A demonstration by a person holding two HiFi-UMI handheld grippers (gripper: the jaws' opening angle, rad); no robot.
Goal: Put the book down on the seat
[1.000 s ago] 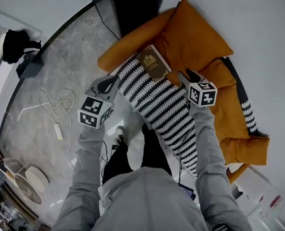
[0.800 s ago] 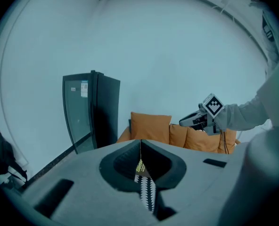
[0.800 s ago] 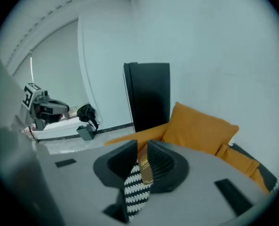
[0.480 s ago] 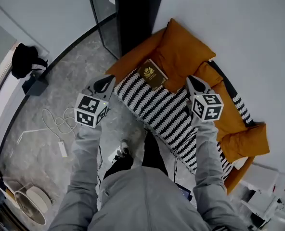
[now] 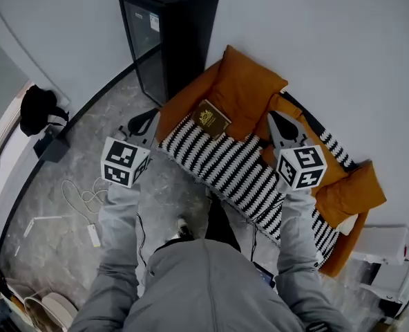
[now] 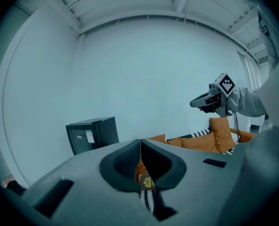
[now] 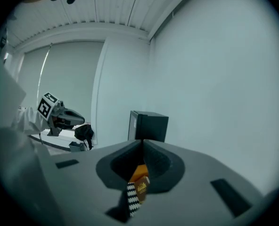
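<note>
Brown book [image 5: 210, 118] lies on the sofa seat at 12 o'clock, where striped throw [image 5: 225, 168] meets orange cushion [image 5: 249, 92]. My left gripper [image 5: 148, 120] at 10 o'clock and right gripper [image 5: 277, 122] at 2 o'clock are both closed and empty, the right's jaws having just been closing. Best to back away without nudging the book.

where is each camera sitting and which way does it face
Head view: on the person's head, looking steeply down at the book on the orange seat; shows grey sleeves, left gripper, right gripper.
Left gripper view: on the left gripper, looking roughly level past its shut jaws at the black cabinet; shows the right gripper and sleeve.
Right gripper view: on the right gripper, looking past its just-closed, empty jaws at the cabinet; shows the left gripper.
Shared: all three catch book, seat and cabinet.
</note>
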